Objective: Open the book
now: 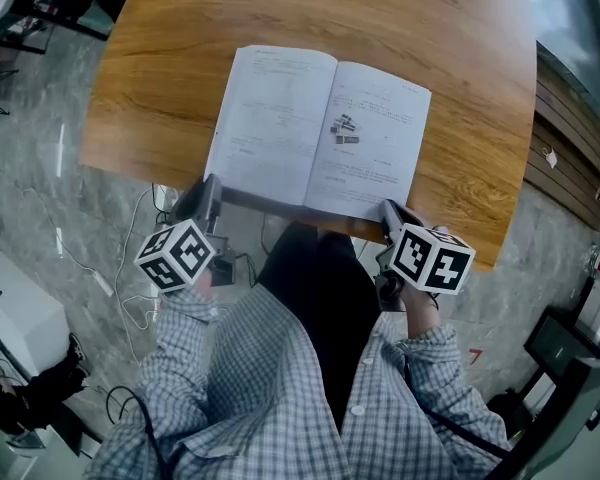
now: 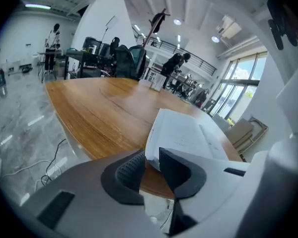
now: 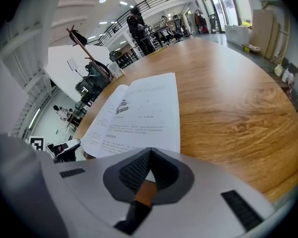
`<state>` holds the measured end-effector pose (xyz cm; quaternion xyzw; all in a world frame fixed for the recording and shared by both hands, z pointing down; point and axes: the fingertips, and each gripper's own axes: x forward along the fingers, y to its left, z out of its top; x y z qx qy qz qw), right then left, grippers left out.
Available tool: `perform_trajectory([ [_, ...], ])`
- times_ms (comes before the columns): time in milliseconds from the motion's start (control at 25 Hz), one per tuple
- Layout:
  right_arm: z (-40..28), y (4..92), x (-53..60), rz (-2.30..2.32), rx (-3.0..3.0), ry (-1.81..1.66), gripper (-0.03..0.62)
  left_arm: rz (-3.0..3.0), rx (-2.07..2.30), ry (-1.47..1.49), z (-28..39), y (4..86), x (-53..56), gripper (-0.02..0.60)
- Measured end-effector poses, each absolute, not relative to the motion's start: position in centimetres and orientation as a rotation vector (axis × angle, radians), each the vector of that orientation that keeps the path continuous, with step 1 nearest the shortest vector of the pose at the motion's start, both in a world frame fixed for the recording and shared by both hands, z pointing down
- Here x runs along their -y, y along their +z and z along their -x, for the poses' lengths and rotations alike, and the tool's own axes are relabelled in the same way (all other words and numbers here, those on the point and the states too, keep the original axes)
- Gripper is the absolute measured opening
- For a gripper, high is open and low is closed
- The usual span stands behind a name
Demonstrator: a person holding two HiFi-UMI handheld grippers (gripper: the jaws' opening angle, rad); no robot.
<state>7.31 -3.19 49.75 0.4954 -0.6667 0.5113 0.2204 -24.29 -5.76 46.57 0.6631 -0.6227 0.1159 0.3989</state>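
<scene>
On the grey floor, lower left, lie white cables. The open white book lies mid-frame on the brown wooden table. The left claw stands open round its lower left corner. The right claw pinches its lower right corner.

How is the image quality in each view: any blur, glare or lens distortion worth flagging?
Head view: sharp and evenly lit, though the book print is too small to read. Left gripper view: heavy fisheye with dark corners, and the windows are overbright. Right gripper view: the same fisheye bends the table edge; the book is sharp, with no motion blur.
</scene>
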Motion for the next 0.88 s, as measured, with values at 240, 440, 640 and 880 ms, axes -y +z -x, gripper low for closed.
perform_trajectory([
  [240, -7.5, 49.7, 3.2, -1.38, 1.847, 1.397, 0.02, -1.698, 1.637, 0.358, 25.7, 45.5, 4.8, 0.058],
  [440, -7.4, 48.8, 3.2, -1.389, 1.931, 1.394, 0.02, -1.787, 1.558, 0.389, 22.0, 44.7, 5.3, 0.014],
  [640, -8.0, 46.0, 3.7, -1.427, 2.018, 1.345, 0.02, -1.905, 1.466, 0.338, 17.5, 42.1, 6.4, 0.011],
  [880, -8.3, 42.2, 5.2, -1.458, 2.101, 1.244, 0.02, -2.091, 1.418, 0.288, 13.3, 37.5, 9.0, 0.009],
])
